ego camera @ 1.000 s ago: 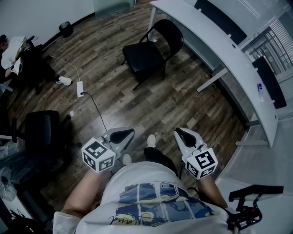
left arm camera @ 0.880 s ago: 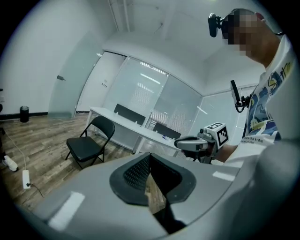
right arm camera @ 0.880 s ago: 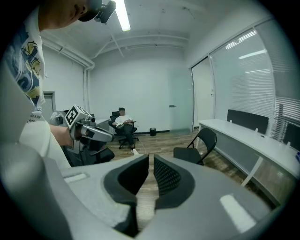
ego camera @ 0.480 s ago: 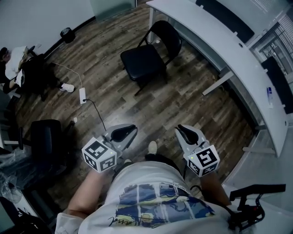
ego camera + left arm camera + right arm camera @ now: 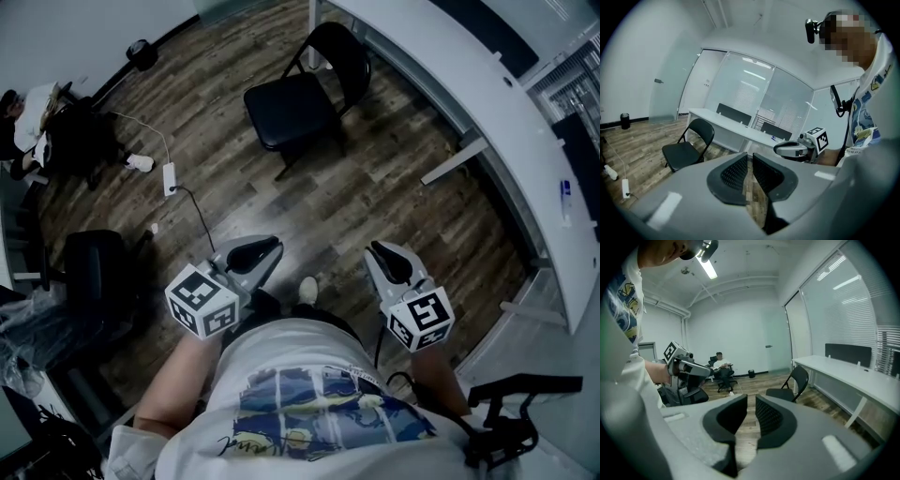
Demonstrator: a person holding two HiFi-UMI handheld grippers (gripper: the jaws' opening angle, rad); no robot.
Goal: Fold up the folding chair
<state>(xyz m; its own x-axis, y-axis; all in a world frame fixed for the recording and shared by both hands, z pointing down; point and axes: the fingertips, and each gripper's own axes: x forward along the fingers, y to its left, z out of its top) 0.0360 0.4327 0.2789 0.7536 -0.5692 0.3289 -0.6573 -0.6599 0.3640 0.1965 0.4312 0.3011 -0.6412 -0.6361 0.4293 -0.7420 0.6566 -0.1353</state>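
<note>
Left gripper point(image 5: 267, 247): in your left hand, marker cube point(image 5: 202, 300) at its rear showing a black-and-white square code and no readable letters; in the left gripper view point(image 5: 750, 158) the two ribbed pads stand a narrow slit apart with nothing between them, only floor point(image 5: 375, 187) beyond. Right gripper point(image 5: 377, 250): in your right hand, its own coded cube point(image 5: 422, 319) at the rear; in the right gripper view point(image 5: 751, 400) its jaws are opening, the gap is narrow and it holds nothing. The two grippers are level with each other, well apart, your shoe point(image 5: 307, 289) between them. Chair point(image 5: 286, 108): black folding chair, standing unfolded and upright with the seat down, well ahead of both grippers; it lies ahead and left of the left jaws point(image 5: 686, 150) and ahead and right of the right jaws point(image 5: 799, 377), touched by neither. Desk point(image 5: 441, 66): long, white, curved, just beyond the chair's back, running ahead and to the right of the right gripper. Office chair point(image 5: 89, 272): black, near the left gripper on its outer side. Power strip point(image 5: 169, 178): white, with a cable, ahead and left of the left gripper. Seated person point(image 5: 719, 364): far ahead of the right gripper, to the left of its jaws, beside a small black bin point(image 5: 141, 52) at the wall. Your shirt print point(image 5: 319, 412) carries script too small to read.
</note>
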